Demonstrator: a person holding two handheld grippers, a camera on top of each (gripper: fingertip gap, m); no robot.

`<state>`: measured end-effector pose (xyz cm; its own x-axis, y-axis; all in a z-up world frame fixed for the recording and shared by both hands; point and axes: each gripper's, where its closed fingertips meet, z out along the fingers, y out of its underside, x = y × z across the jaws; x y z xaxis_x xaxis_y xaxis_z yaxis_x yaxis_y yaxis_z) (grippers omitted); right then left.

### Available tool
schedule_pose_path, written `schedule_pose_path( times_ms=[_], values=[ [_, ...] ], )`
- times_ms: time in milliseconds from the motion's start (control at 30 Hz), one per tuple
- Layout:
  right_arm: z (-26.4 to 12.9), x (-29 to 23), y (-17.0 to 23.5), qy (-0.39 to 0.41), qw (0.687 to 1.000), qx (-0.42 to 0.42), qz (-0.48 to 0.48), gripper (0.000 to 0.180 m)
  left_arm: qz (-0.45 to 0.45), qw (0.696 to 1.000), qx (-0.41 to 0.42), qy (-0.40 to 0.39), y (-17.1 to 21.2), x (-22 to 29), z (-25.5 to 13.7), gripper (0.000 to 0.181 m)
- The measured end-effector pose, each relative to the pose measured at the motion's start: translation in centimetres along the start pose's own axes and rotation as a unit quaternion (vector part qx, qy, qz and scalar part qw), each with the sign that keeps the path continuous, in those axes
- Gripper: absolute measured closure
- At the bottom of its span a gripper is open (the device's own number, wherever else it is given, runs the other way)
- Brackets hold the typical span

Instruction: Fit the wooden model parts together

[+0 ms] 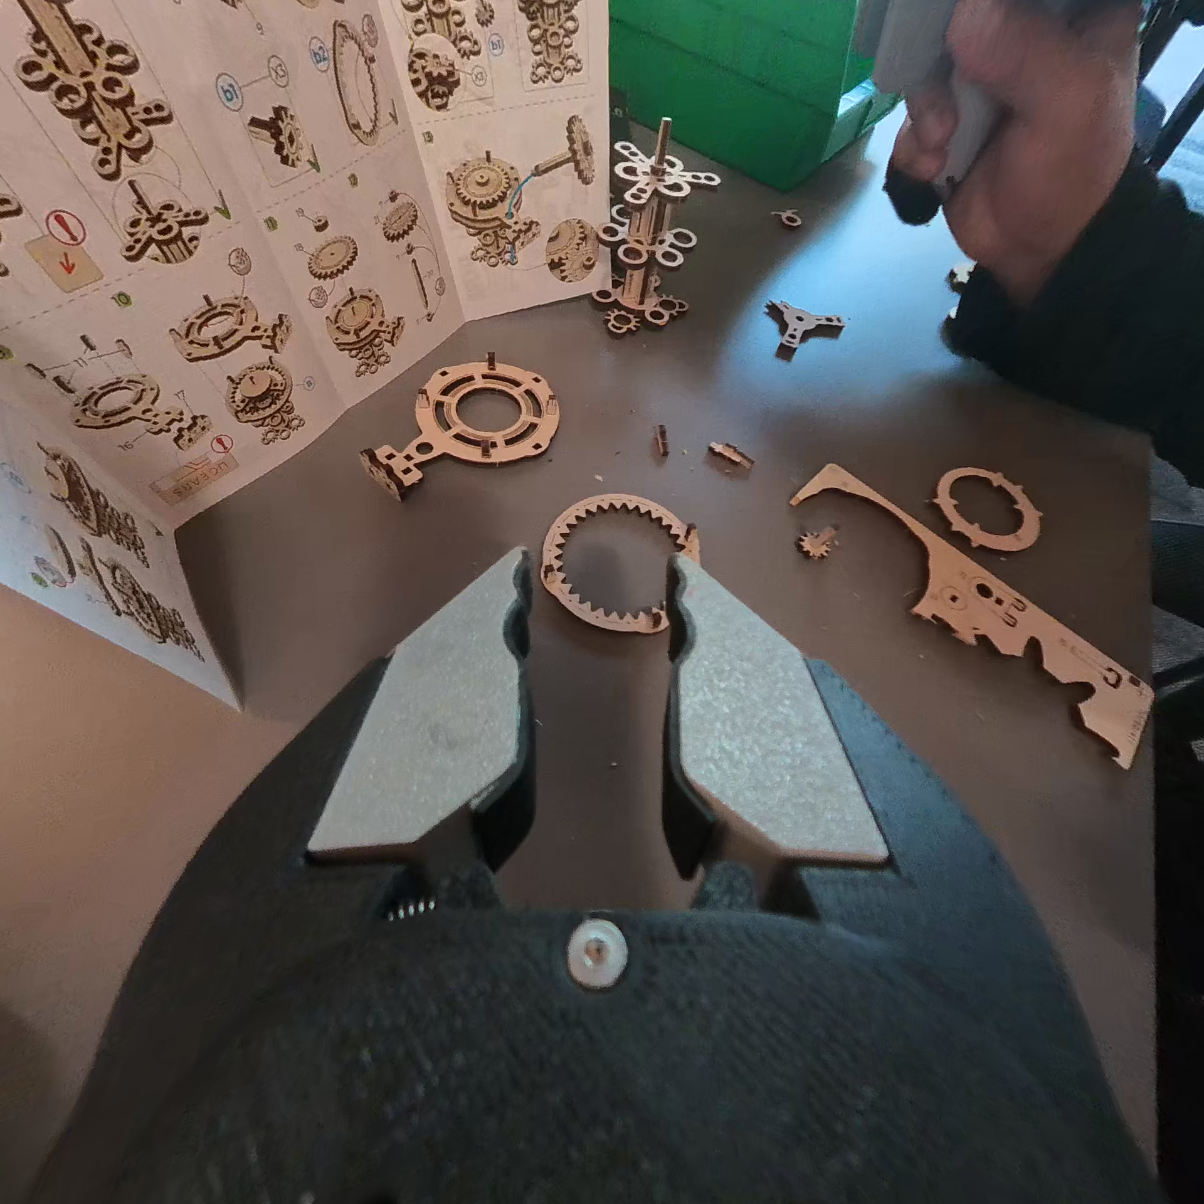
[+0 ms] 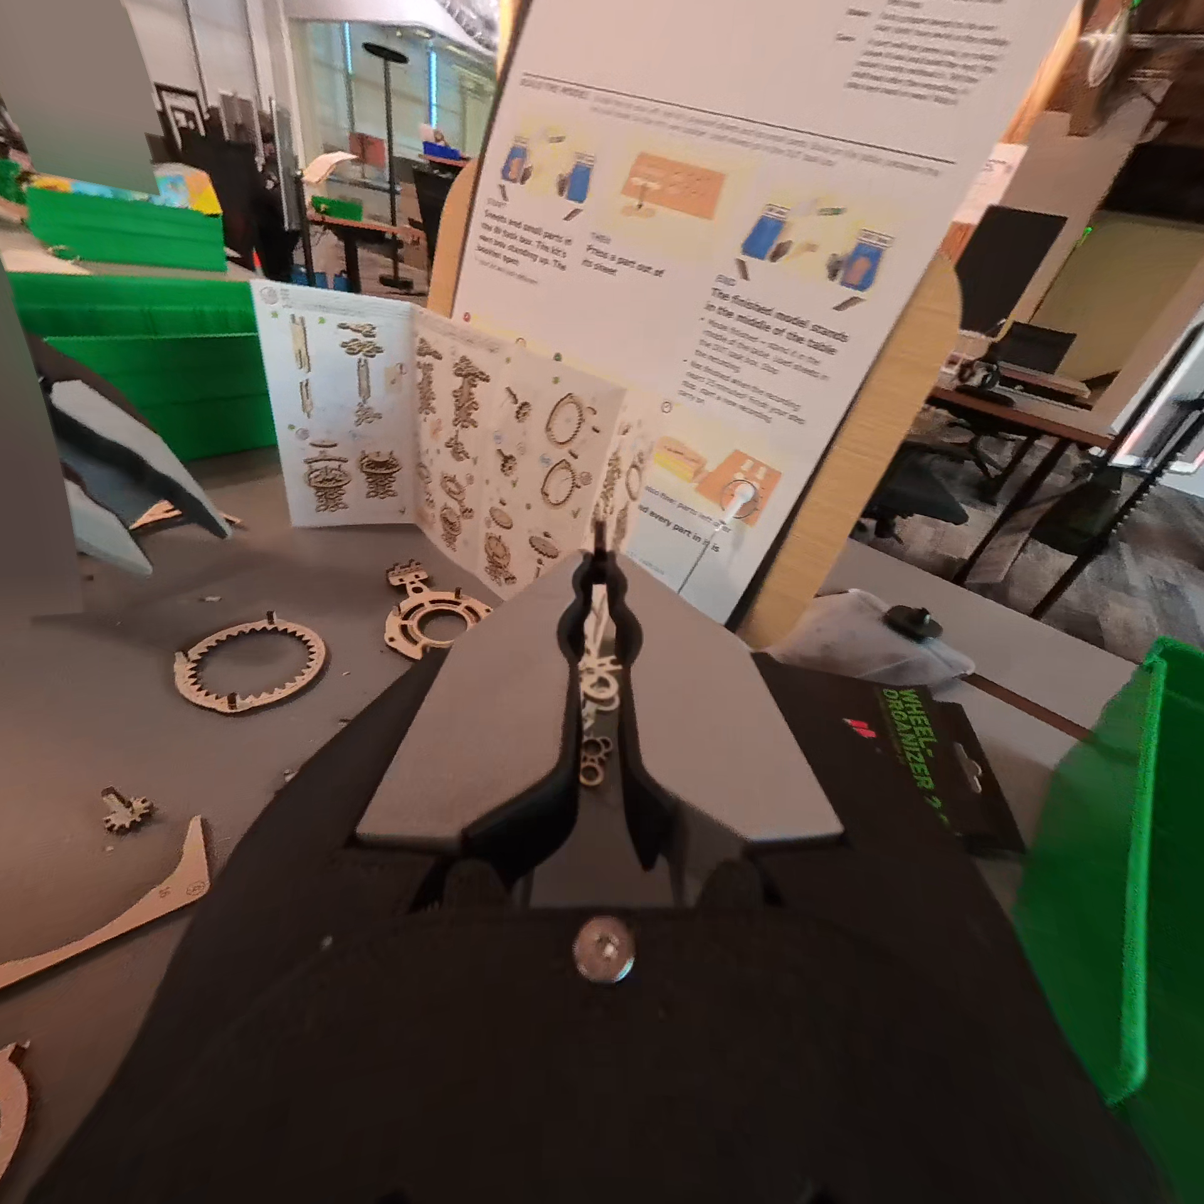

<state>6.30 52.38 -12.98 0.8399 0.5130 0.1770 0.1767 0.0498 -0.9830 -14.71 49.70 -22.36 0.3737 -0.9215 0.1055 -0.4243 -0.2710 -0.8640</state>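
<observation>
My left gripper is open and empty, low over the toothed wooden ring, one finger on each side of it. The ring also shows in the right wrist view. The round base plate with a handle lies flat behind it. A tower of looped wooden discs on a shaft stands farther back. My right gripper is shut on a small dark peg that sticks out of its tips, above the tower.
Loose parts lie to the right: two pegs, a small gear, a three-arm piece, a notched ring and a long flat piece. A folded instruction sheet stands at left, a green box behind. From my left tips it is roughly 11 cm to the small gear; from my right, 20 cm. It is also in sight in the right wrist view.
</observation>
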Motion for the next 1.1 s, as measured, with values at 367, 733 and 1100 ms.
schedule_pose_path(
  times_ms=[367,733,1100],
  values=[
    [0.1,1.1,1.1,0.007,1.0,-0.013,0.023,0.18,-0.001,1.0,-0.002,-0.017,0.3,-1.0,0.3,0.147],
    [0.6,1.4,2.5,-0.001,0.998,-0.04,0.045,0.18,0.004,1.0,-0.006,-0.018,0.4,-1.0,0.3,0.147],
    [0.3,2.0,2.1,0.006,0.998,-0.032,0.054,0.18,0.049,0.998,0.005,-0.045,-0.2,-1.3,-0.2,0.146]
  ],
)
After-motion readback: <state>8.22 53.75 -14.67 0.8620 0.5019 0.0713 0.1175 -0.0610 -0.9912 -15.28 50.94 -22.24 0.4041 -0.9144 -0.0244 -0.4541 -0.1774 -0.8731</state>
